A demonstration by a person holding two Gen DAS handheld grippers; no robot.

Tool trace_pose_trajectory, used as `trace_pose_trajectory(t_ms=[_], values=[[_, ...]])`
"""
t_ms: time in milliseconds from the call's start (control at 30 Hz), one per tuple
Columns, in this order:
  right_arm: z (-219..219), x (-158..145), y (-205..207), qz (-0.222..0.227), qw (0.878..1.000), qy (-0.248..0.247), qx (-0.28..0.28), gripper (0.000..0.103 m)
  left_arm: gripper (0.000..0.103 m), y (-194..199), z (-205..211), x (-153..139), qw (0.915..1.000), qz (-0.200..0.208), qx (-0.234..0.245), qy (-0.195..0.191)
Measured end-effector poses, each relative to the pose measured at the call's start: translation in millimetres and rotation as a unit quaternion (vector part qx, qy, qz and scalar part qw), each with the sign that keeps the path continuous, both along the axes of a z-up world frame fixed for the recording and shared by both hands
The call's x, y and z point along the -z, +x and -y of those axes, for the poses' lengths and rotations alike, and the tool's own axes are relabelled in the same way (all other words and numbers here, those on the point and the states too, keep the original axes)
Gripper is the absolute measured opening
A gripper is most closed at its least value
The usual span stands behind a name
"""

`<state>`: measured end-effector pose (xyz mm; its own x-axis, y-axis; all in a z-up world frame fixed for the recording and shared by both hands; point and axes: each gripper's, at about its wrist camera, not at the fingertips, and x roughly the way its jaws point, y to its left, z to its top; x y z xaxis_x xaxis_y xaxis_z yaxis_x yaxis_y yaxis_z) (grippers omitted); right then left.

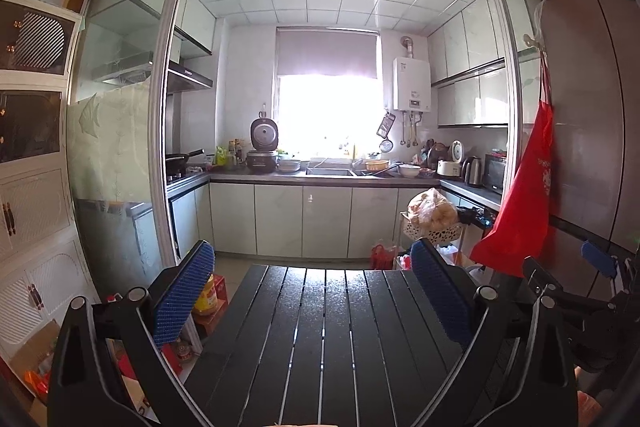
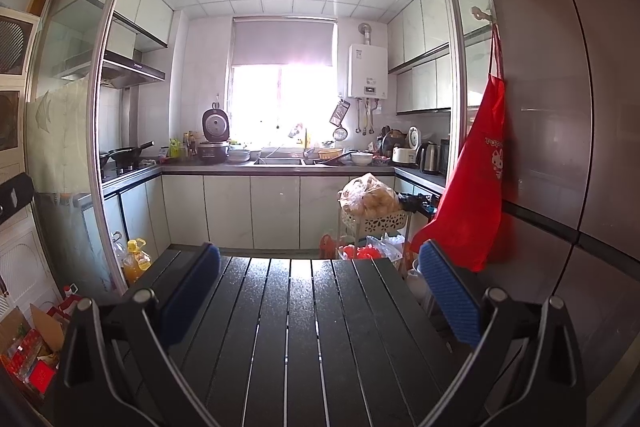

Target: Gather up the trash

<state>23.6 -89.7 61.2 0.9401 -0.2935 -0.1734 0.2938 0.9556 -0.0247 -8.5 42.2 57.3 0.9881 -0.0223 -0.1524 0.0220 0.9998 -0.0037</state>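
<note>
Left wrist view: no trash identifiable on the black slatted table [image 1: 320, 327]; slats bare. Left gripper [image 1: 316, 303] low over the table, blue pads [image 1: 182, 297] spread wide, nothing between them. Right gripper's blue tip [image 1: 598, 259] visible at the right edge. Right wrist view: right gripper [image 2: 324, 297] likewise wide apart and empty above the same table [image 2: 304, 327]. Beyond the far edge, red bags [image 2: 360, 251] on the floor beside a white basket rack [image 2: 380, 223] topped with a full plastic bag [image 2: 370, 197]. Red apron [image 2: 476, 187] hanging against the fridge [image 2: 560, 107]. Oil bottle [image 2: 136, 261] by the sliding door frame. Kitchen counter [image 2: 280, 169], sink and bright window [image 2: 284, 99] further back.
</note>
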Motion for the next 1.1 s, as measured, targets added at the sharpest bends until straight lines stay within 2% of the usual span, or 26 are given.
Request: trace_pose_trajectory(t_ms=[300, 1100], values=[[-2.4, 0.1, -0.9, 0.001, 1.000, -0.004, 0.000, 0.100, 0.095, -2.8, 3.5, -2.1, 0.9999, 0.007, 0.011, 0.004], [-7.7, 3.3, 2.7, -0.004, 1.000, -0.004, 0.004, 0.100, 0.095, 1.0, 2.9, 1.9, 1.0000, 0.001, 0.001, 0.007]])
